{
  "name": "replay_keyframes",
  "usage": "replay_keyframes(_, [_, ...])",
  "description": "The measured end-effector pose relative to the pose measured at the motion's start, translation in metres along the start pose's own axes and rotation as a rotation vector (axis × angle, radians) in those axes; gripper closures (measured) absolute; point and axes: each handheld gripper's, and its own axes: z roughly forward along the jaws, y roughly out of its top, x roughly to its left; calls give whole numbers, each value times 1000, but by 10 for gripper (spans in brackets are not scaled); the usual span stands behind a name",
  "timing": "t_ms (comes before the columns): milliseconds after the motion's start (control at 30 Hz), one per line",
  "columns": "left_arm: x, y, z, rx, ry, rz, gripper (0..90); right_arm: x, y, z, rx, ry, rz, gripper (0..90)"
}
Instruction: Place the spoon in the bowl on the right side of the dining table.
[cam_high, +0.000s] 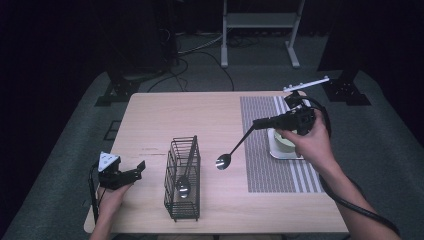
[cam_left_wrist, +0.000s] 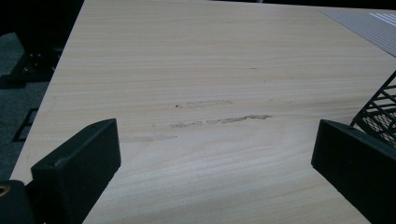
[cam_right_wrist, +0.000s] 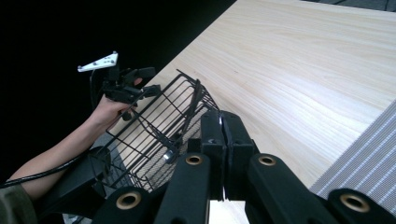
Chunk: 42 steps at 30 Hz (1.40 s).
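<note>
Right hand-held gripper (cam_high: 256, 123) clenched on spoon handle | spoon (cam_high: 223, 161): shiny round bowl, slim dark handle, tilted down-left

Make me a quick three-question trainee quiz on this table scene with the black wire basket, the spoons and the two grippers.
1. True or false: the right gripper is shut on the handle of a long black-handled metal spoon.
2. What already stands inside the black wire cutlery basket? A) a fork B) a second metal spoon C) nothing
3. Fill in: the left gripper, beside the basket on the pale wooden table, has its jaws ____.

Key: 1 true; 2 B; 3 open, with nothing between them.
</note>
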Motion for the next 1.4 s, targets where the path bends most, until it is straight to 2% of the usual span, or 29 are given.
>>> replay_keyframes(667, [1,-1,0,4,-4,-5,4,-28,-15,-9,-6,-44,56,887])
replay_keyframes(1200, [3,-3,2,9,-16,-15,4,-42,-25,-18,-16,-62,91,887])
replay_keyframes(1400, [3,-3,2,8,-16,-16,4,-53,-29,-26,-27,-90,115,887])
